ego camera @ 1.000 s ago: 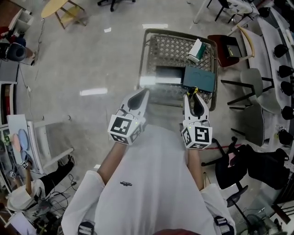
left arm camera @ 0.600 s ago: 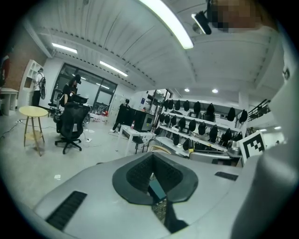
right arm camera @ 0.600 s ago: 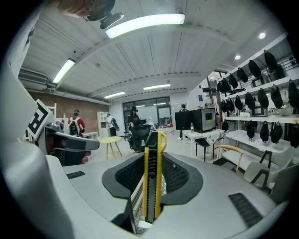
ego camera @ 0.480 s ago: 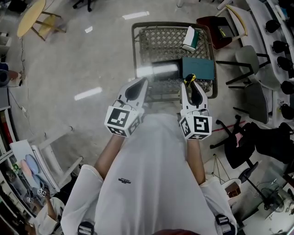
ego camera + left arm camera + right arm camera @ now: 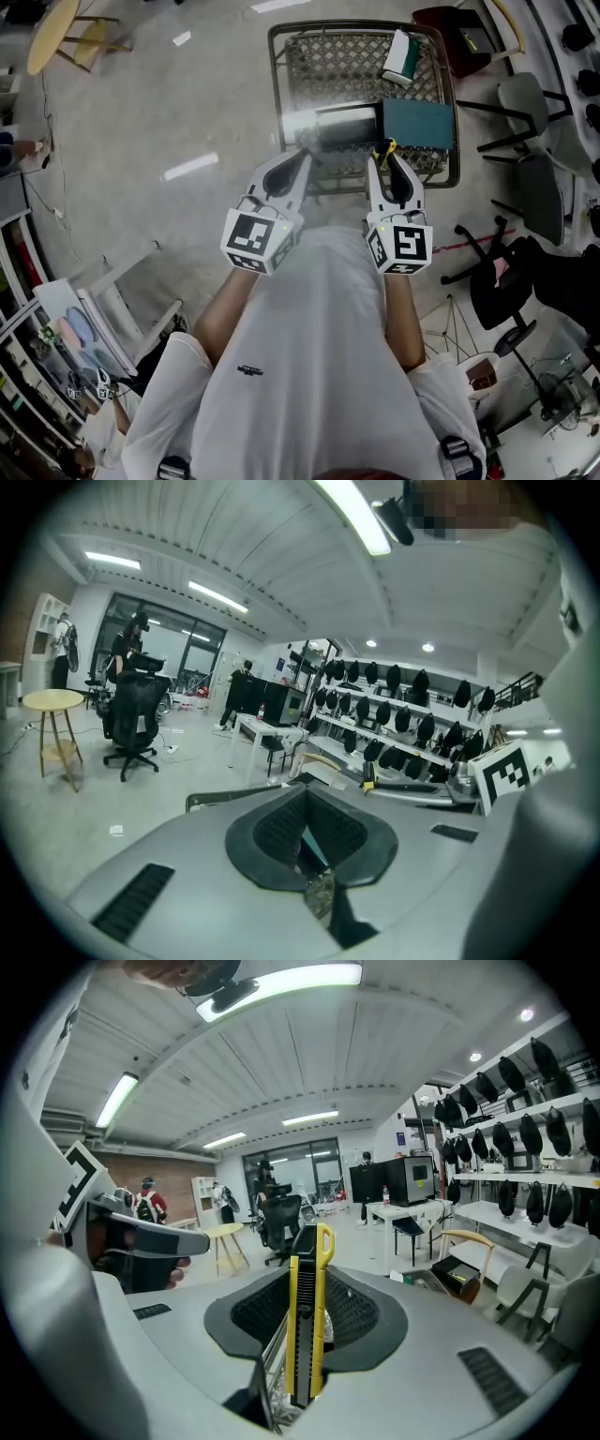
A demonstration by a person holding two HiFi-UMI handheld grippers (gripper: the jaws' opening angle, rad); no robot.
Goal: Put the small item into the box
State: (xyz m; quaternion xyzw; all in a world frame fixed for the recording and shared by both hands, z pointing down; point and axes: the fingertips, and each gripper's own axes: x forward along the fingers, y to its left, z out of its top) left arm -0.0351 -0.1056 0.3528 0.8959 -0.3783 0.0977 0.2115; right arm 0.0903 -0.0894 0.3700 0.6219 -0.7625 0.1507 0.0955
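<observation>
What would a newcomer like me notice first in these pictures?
Probably the yellow utility knife, clamped upright in the right hand-held gripper. Next to it, the left hand-held gripper is shut with nothing in it, and both are held out in front of the person's white shirt. Just beyond them stands a metal mesh table with a dark teal box on it.

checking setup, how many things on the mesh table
3: white-green carton far right, teal box near right, grey box left of it; some may be hidden at the near edge.
</observation>
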